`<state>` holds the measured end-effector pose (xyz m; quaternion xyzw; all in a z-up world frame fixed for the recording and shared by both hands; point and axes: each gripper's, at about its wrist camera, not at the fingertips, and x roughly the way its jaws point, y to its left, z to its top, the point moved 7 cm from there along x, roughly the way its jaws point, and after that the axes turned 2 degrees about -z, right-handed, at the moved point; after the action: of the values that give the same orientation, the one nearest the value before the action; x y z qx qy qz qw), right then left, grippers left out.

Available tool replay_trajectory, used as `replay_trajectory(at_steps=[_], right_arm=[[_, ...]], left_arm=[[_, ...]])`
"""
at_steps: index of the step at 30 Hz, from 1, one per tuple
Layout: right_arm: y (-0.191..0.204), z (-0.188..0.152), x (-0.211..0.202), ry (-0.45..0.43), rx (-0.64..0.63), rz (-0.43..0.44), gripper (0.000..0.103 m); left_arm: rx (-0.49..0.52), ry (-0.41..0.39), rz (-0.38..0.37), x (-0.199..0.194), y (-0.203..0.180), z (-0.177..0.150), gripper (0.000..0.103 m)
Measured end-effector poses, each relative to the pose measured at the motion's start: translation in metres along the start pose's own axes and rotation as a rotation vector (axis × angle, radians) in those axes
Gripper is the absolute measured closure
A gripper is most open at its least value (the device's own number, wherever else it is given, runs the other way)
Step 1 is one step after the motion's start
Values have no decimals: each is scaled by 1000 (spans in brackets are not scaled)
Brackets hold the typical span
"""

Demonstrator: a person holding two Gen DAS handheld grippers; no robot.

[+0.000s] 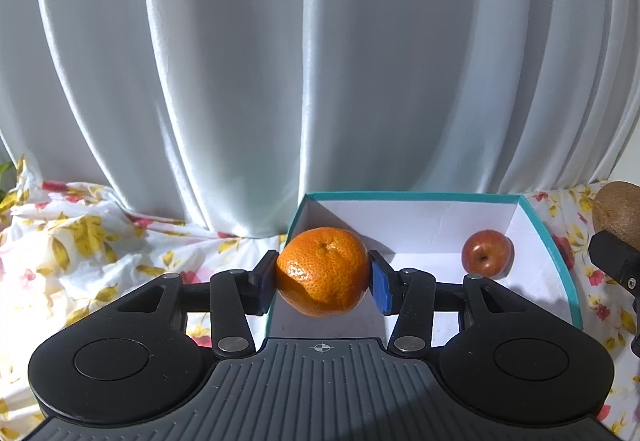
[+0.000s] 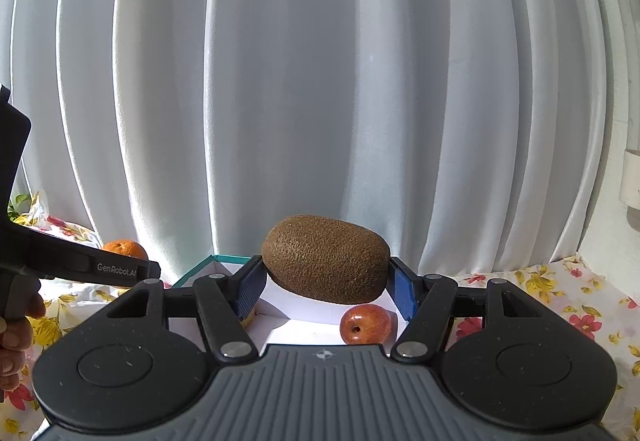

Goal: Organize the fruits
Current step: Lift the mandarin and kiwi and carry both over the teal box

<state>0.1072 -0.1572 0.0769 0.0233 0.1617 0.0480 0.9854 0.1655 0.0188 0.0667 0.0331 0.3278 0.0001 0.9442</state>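
My left gripper (image 1: 322, 281) is shut on an orange mandarin (image 1: 322, 271) and holds it above the left edge of a teal box with a white inside (image 1: 556, 253). A small red apple (image 1: 487, 251) lies inside the box at its right. My right gripper (image 2: 326, 277) is shut on a brown kiwi (image 2: 326, 264) and holds it above the same box (image 2: 200, 268). The apple (image 2: 366, 323) lies below the kiwi. The kiwi also shows at the right edge of the left wrist view (image 1: 618, 211). The mandarin shows at the left of the right wrist view (image 2: 125, 250).
The box stands on a floral cloth (image 1: 80, 241) that covers the surface. White curtains (image 1: 320, 61) hang close behind. A clear bottle (image 2: 628, 81) stands at the far right. The person's hand (image 2: 16, 337) holds the left gripper's handle.
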Motion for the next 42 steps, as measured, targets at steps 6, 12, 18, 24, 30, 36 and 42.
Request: replay_trajectory(at_steps=[6, 12, 18, 24, 30, 36, 42], right_arm=[[5, -5, 4, 13, 2, 8, 38], [0, -9, 11, 29, -2, 8, 38], [-4, -16, 20, 46, -2, 5, 38], [-4, -24, 29, 68, -10, -1, 38], [-7, -35, 41, 100, -10, -4, 38], [-7, -45, 51, 125, -18, -6, 38], [-10, -58, 62, 158, -32, -25, 38]], left_arm=[[2, 29, 4, 14, 1, -3, 52], [2, 51, 9, 25, 3, -7, 52], [5, 76, 11, 37, 4, -12, 52], [9, 98, 11, 47, 4, -17, 51], [15, 124, 11, 58, 3, -23, 51], [16, 150, 14, 69, 4, -30, 51], [16, 171, 7, 77, 5, -38, 51]])
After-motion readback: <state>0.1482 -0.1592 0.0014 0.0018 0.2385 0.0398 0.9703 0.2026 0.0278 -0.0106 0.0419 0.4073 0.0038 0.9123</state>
